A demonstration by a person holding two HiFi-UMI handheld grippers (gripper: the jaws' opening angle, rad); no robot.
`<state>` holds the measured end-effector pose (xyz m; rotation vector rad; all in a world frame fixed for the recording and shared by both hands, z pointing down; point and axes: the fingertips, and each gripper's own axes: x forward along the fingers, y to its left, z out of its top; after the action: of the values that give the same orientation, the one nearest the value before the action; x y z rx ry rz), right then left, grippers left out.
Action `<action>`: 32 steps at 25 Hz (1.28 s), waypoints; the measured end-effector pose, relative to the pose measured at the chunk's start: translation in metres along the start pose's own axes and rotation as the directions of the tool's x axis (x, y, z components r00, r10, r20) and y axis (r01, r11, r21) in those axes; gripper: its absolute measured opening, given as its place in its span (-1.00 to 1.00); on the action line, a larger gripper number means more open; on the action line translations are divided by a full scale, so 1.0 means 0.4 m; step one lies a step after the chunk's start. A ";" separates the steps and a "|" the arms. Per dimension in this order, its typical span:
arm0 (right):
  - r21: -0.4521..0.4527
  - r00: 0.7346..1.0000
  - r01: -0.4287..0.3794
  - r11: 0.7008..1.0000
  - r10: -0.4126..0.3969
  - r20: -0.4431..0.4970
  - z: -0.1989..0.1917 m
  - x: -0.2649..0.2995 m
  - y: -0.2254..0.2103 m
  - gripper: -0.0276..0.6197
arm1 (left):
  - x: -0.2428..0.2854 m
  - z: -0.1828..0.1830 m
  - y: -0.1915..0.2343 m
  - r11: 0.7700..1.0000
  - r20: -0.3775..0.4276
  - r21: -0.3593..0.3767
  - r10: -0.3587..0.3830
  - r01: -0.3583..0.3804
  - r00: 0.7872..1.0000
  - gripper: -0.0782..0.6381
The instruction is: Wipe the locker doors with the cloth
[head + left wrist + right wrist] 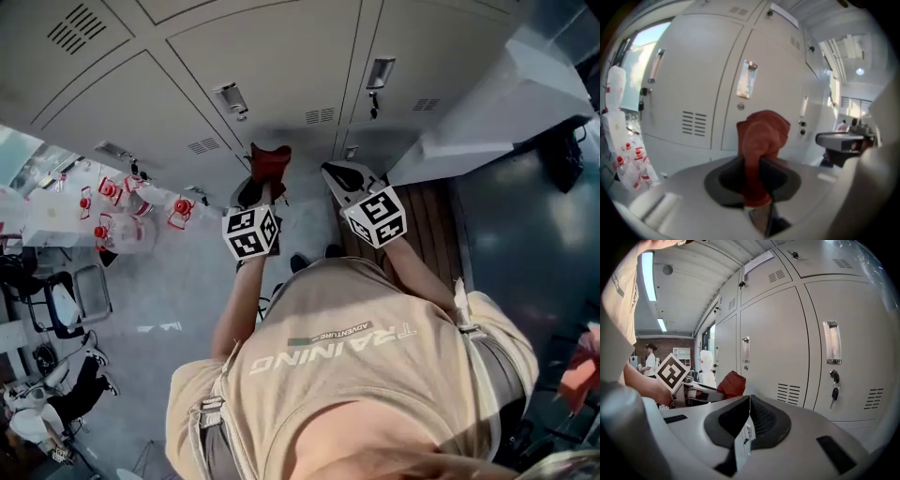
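A red cloth (269, 161) is bunched between the jaws of my left gripper (267, 178), which is shut on it. In the left gripper view the red cloth (761, 140) stands up out of the left gripper (752, 164), a short way from the grey locker doors (717, 84). My right gripper (339, 176) is to the right of it, pointing at the locker doors (272, 66). In the right gripper view the right gripper (749, 401) has its pads pressed together with nothing between them, and the red cloth (732, 383) shows at its left.
A key (834, 391) hangs in one door's lock, below a label holder (832, 342). Red-and-white bottles (117, 202) sit on a table at the left. A wooden bench (431, 234) runs along the right. A person (648, 358) stands far off.
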<state>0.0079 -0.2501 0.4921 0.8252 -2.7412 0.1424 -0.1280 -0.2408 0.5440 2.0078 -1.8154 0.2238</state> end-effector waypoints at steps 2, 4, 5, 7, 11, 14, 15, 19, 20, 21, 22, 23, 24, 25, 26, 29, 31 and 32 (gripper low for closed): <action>0.002 0.998 0.027 1.000 -0.027 0.061 0.042 0.005 -0.004 -0.87 | -0.035 0.047 0.009 1.000 0.065 -0.002 0.027 -0.027 0.997 -0.55; 0.002 0.986 0.074 0.997 -0.074 0.152 0.100 -0.002 -0.016 -0.87 | -0.070 0.106 0.009 0.999 0.137 -0.001 0.038 -0.038 0.990 -0.55; 0.001 0.975 0.097 0.995 -0.096 0.201 0.132 -0.009 -0.022 -0.87 | -0.087 0.138 0.008 0.999 0.173 0.002 0.039 -0.040 0.984 -0.55; -0.007 0.953 0.125 0.992 -0.118 0.278 0.192 -0.023 -0.028 -0.87 | -0.119 0.203 0.005 0.999 0.240 0.018 0.041 -0.046 0.970 -0.55; -0.034 0.942 0.105 0.994 -0.089 0.324 0.264 -0.033 -0.020 -0.87 | -0.156 0.301 -0.005 0.999 0.333 0.037 0.023 -0.037 0.943 -0.55; -0.057 0.947 0.088 0.994 -0.066 0.316 0.275 -0.033 -0.012 -0.87 | -0.159 0.327 -0.018 0.996 0.355 0.075 0.013 -0.042 0.935 -0.55; -0.062 0.948 0.084 0.994 -0.061 0.313 0.274 -0.033 -0.010 -0.87 | -0.158 0.330 -0.023 0.995 0.357 0.093 0.012 -0.048 0.934 -0.55; -0.077 0.954 0.082 0.994 -0.056 0.296 0.263 -0.034 -0.005 -0.87 | -0.158 0.324 -0.035 0.991 0.354 0.126 -0.001 -0.047 0.935 -0.55; -0.078 0.955 0.086 0.993 -0.060 0.292 0.259 -0.034 -0.006 -0.87 | -0.159 0.318 -0.036 0.990 0.350 0.135 -0.003 -0.047 0.937 -0.55; -0.077 0.956 0.090 0.993 -0.064 0.288 0.256 -0.033 -0.008 -0.87 | -0.159 0.309 -0.035 0.989 0.344 0.143 -0.004 -0.048 0.939 -0.55; -0.076 0.957 0.092 0.993 -0.067 0.282 0.251 -0.031 -0.010 -0.87 | -0.158 0.296 -0.033 0.988 0.333 0.149 -0.004 -0.049 0.943 -0.55; -0.073 0.959 0.091 0.993 -0.068 0.275 0.245 -0.029 -0.012 -0.87 | -0.156 0.282 -0.029 0.988 0.320 0.149 -0.002 -0.049 0.947 -0.55; -0.071 0.962 0.089 0.993 -0.068 0.265 0.238 -0.026 -0.013 -0.87 | -0.154 0.266 -0.023 0.990 0.305 0.137 0.002 -0.046 0.952 -0.55; -0.069 0.965 0.087 0.994 -0.067 0.255 0.229 -0.024 -0.012 -0.87 | -0.152 0.250 -0.015 0.993 0.291 0.114 0.004 -0.039 0.957 -0.55; -0.067 0.968 0.084 0.994 -0.065 0.243 0.220 -0.022 -0.012 -0.87 | -0.149 0.235 -0.007 0.996 0.280 0.085 0.007 -0.032 0.960 -0.55; -0.054 0.975 0.082 0.995 -0.069 0.209 0.188 -0.018 -0.012 -0.87 | -0.144 0.206 0.014 0.999 0.264 0.023 0.021 -0.028 0.964 -0.55; -0.042 0.978 0.083 0.996 -0.073 0.196 0.176 -0.016 -0.013 -0.87 | -0.139 0.199 0.021 1.000 0.260 0.007 0.024 -0.026 0.965 -0.55; -0.040 0.978 0.084 0.996 -0.075 0.195 0.175 -0.015 -0.013 -0.87 | -0.136 0.199 0.022 1.000 0.260 0.006 0.019 -0.021 0.965 -0.55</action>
<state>-0.0009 -0.2632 0.4234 0.9811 -2.8721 -0.0212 -0.1565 -0.2244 0.4530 2.1078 -1.9939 -0.0287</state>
